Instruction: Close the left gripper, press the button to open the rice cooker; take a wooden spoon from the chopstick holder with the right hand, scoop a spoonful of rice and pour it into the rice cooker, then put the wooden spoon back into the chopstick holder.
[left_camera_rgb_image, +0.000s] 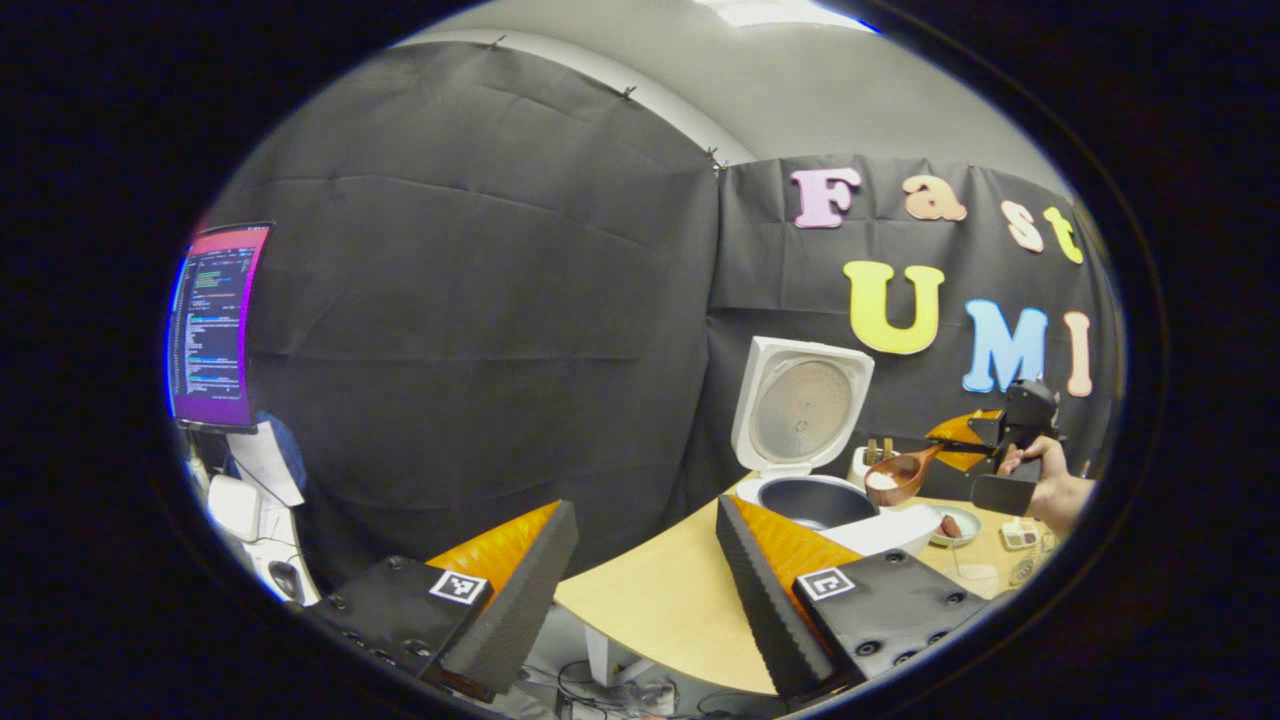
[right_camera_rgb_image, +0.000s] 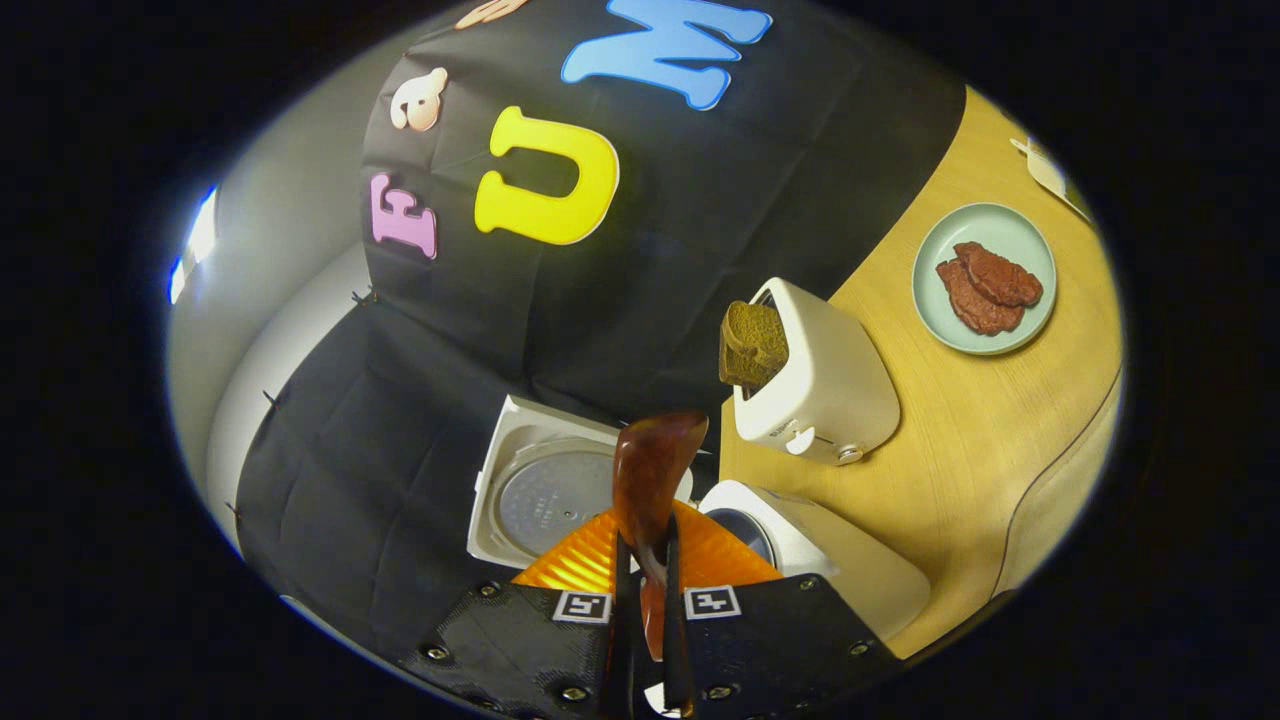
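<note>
The white rice cooker stands open with its lid (left_camera_rgb_image: 800, 410) raised and its dark inner pot (left_camera_rgb_image: 815, 500) bare. In the left gripper view, my left gripper (left_camera_rgb_image: 640, 560) is open over the near table edge, well short of the cooker. Beyond it my right gripper (left_camera_rgb_image: 965, 447), held by a hand (left_camera_rgb_image: 1050, 485), is shut on the handle of a wooden spoon (left_camera_rgb_image: 900, 478). White rice lies in the spoon's bowl, just above the pot's right rim. In the right gripper view, my right gripper (right_camera_rgb_image: 645, 545) pinches the spoon (right_camera_rgb_image: 650, 470) over the cooker's pot (right_camera_rgb_image: 745, 530) and lid (right_camera_rgb_image: 550, 495).
A white toaster (right_camera_rgb_image: 820, 375) with a dark slice of bread (right_camera_rgb_image: 755, 345) stands behind the cooker on the wooden table (right_camera_rgb_image: 960, 430). A pale green plate (right_camera_rgb_image: 935, 235) with brown meat pieces lies farther right. A lit monitor (left_camera_rgb_image: 215, 325) hangs at the far left.
</note>
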